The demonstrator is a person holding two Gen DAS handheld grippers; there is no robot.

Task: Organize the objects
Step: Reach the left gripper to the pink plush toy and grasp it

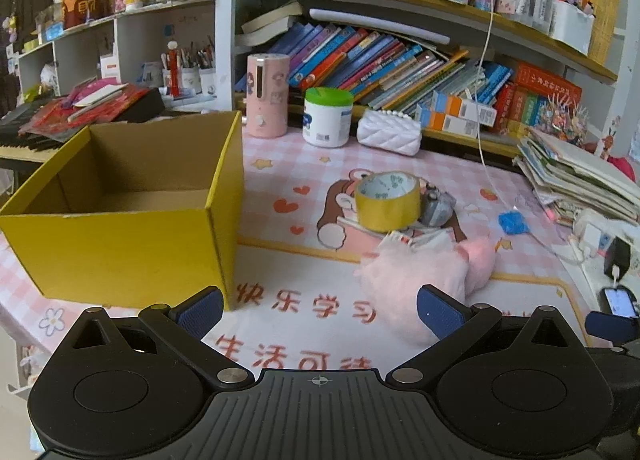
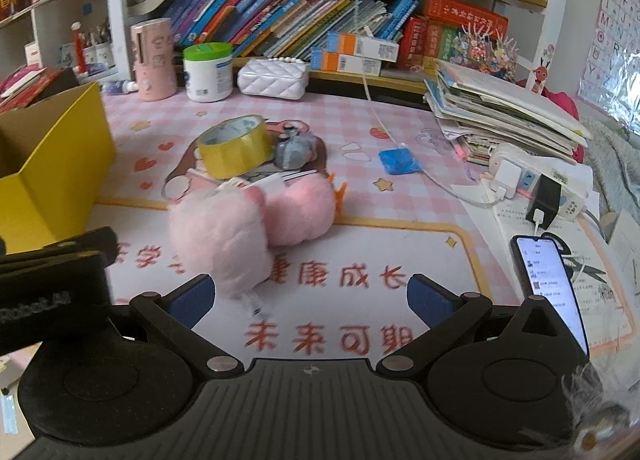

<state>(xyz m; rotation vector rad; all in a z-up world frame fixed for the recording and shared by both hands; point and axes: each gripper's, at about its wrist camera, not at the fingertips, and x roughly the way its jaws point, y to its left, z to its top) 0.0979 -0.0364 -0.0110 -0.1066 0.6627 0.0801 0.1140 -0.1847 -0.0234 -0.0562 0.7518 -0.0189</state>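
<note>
Right now both grippers hang over the near edge of the surface, nothing in either: the left gripper (image 1: 318, 310) has its fingers spread wide, and the right gripper (image 2: 310, 296) stands just as open. At the left edge sits the yellow box (image 1: 120, 236), open-topped and, as far as I can see into it, bare inside. Out in the middle lies the pile to be sorted: a pink plush (image 2: 224, 240) nearest the grippers, a second fluffy ball (image 2: 300, 213) touching it, small booklets or cards (image 2: 256, 181) wedged behind, a tape roll (image 2: 234, 147) resting on them, and a grey lump (image 2: 294, 151) I can't identify just beside the tape.

Nothing seems packed yet, so I'd judge this the first pick. The plush is the sensible start, being closest and on the open side of the pile. It will squash, so the fingers should go in low and wide around its middle and close well in, or they'll only pinch fur. Lifting it could tip the cards and tape leaning behind.

A white cable (image 2: 440, 183) trails across the surface toward the right edge, where a phone (image 2: 552, 292), a charger strip (image 2: 532, 187) and a paper stack (image 2: 500, 115) crowd in; the right gripper should keep clear of those. The box wall is tall, so carry high.
</note>
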